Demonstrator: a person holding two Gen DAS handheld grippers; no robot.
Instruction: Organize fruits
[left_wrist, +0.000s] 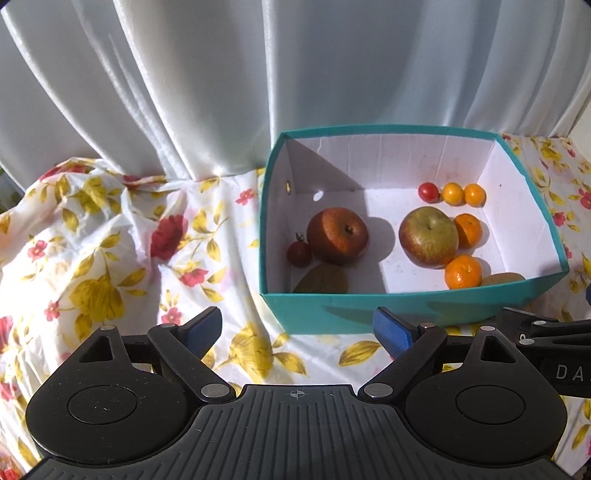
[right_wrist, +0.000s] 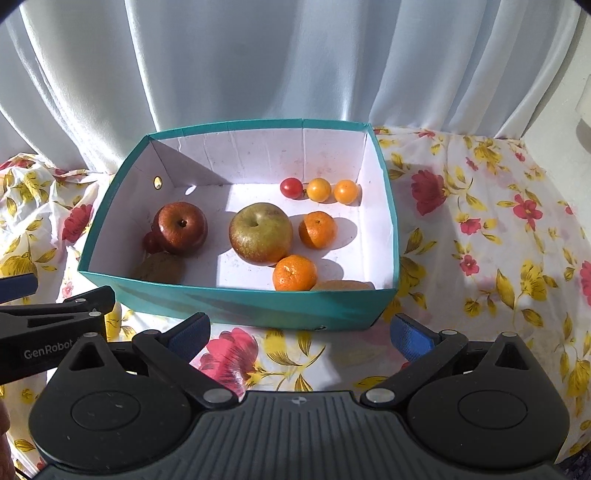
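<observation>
My left gripper (left_wrist: 297, 330) and right gripper (right_wrist: 301, 336) both have their fingers spread wide with nothing in them, just in front of the teal box (right_wrist: 236, 301) holding apples, mandarins, cherry tomatoes and kiwis on the flowery cloth (right_wrist: 480, 229).

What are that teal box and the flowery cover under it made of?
The teal box looks like cardboard: thin, straight walls, creased white matt lining, slightly glossy outside, and a small punched hole in its left wall. The flowery cover seems a thin printed sheet, fabric or perhaps plastic; it wrinkles and bunches softly with a faint sheen, so I cannot tell which.
</observation>
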